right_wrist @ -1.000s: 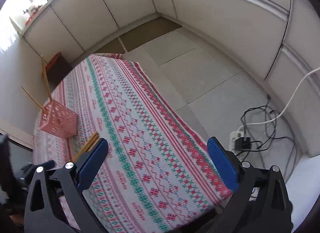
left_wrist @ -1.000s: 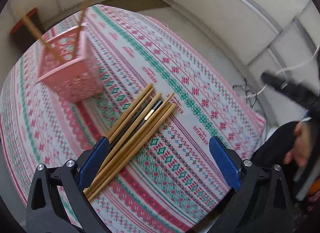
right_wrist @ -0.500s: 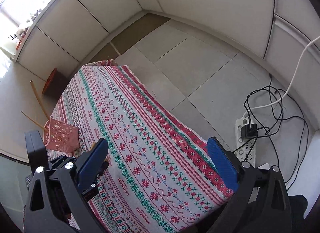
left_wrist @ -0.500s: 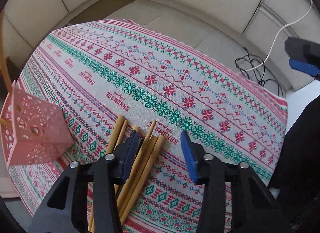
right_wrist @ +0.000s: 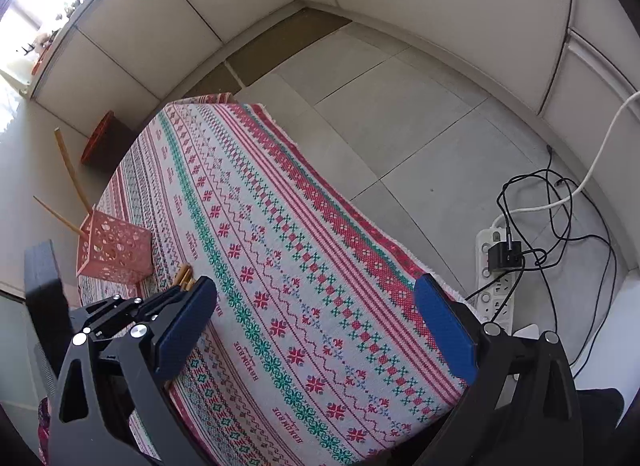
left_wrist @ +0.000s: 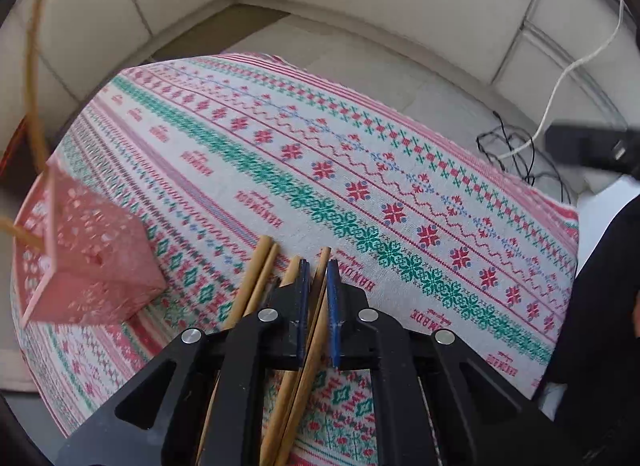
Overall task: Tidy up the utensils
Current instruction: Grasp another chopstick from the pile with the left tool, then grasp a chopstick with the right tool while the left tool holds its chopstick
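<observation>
Several wooden chopsticks lie bunched on the patterned tablecloth. My left gripper points down over them, its jaws closing, blue pads pinching one chopstick that runs between them. A pink perforated basket stands to the left with two chopsticks leaning out of it. In the right wrist view the same basket and the chopstick tips show at the left. My right gripper hangs open above the cloth, holding nothing.
The table's right edge drops to a tiled floor with a power strip and tangled cables. A red-topped stool stands beyond the far end. A person's dark clothing is at the right.
My left gripper went from wide open to nearly shut, coming down over the chopstick bundle and closing on one stick. The right gripper sank a little and stayed open.
</observation>
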{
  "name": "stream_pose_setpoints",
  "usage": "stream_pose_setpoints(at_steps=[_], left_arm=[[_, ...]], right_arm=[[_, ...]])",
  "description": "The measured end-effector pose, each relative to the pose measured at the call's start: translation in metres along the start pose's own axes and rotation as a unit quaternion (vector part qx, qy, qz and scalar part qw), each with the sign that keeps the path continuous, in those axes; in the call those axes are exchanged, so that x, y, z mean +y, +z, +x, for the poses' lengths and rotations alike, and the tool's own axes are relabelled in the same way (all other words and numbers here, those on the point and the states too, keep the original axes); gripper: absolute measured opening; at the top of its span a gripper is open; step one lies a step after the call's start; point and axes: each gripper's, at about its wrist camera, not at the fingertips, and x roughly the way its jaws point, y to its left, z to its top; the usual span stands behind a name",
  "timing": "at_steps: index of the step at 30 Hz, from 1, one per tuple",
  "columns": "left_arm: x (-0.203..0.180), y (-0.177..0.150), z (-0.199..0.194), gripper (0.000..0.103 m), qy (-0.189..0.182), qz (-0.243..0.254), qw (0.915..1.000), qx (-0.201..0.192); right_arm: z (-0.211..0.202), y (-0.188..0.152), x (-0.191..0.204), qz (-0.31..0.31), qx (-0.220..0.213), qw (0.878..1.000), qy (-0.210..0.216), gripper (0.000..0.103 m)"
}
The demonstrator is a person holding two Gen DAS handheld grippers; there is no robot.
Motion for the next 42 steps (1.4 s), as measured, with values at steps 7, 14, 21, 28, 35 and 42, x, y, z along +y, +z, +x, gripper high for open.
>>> stream_pose_setpoints(at_steps=[7,14,21,28,35,42], left_arm=[[0.044,-0.038,-0.081,0.007,-0.021,-0.11,0.9896,-0.09],[0.052,-0.091,-0.145,0.006,-0.019,-0.161,0.9733,-0.162],[0.058,-0.105,-0.172,0.005,-0.029,-0.171,0.9629,-0.207],[0.069,-0.112,-0.184,0.005,-0.031,-0.183,0.9558,-0.229],[0.07,-0.117,-0.195,0.005,-0.037,-0.184,0.9524,-0.24],[0.082,-0.113,-0.132,0.007,-0.07,-0.22,0.966,-0.116]], right_arm=[[0.034,-0.017,0.035,-0.017,0.081,0.996,0.024,0.096],[0.094,-0.034,0.075,0.047,0.188,0.98,0.039,0.051],[0.1,-0.028,0.098,0.072,0.185,0.98,0.025,0.044],[0.114,-0.027,0.13,0.03,0.189,0.979,-0.065,0.047],[0.127,-0.024,0.158,0.023,0.169,0.979,-0.112,0.017],[0.121,-0.018,0.131,0.044,0.171,0.983,-0.059,0.007]])
